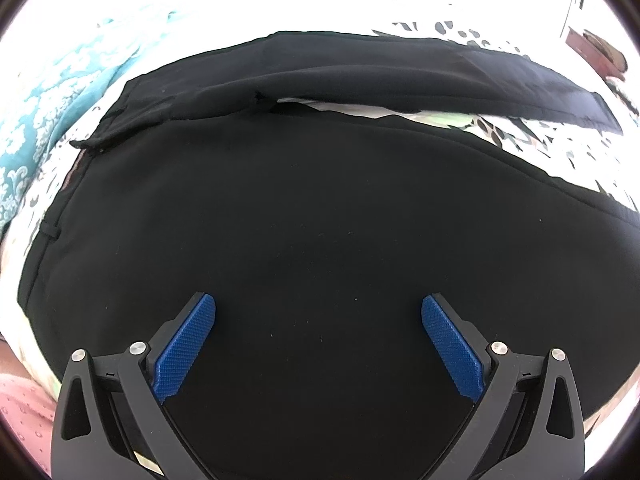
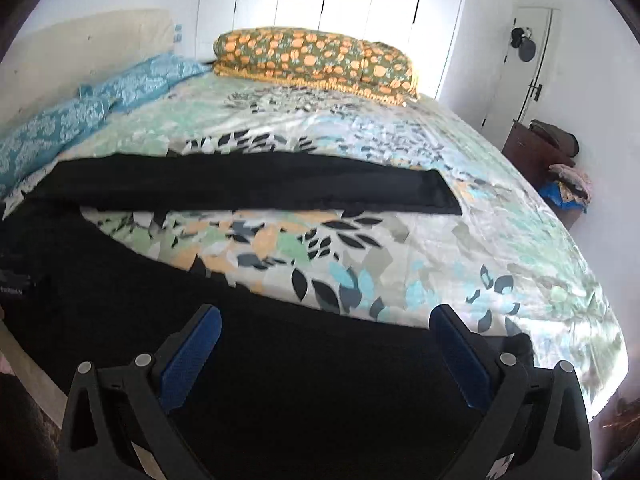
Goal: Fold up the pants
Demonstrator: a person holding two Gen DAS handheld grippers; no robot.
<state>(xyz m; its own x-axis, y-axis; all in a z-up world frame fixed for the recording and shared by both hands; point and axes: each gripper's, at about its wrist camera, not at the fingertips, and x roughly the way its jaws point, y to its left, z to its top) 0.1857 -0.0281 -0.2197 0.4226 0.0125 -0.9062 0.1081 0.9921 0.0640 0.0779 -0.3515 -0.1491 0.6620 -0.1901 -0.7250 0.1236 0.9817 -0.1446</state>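
Below both open grippers (image 1: 319,312) (image 2: 325,322), black pants (image 1: 304,208) (image 2: 120,280)

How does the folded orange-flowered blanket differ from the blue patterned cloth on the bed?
The orange-flowered blanket is neatly folded into a thick block; the blue patterned cloth lies crumpled and stretched out. The blanket sits at the far end of the bed; the cloth lies along its left side. Both are patterned fabrics.

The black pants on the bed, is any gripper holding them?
No. The left gripper and the right gripper are both open above the black pants, pinching nothing.
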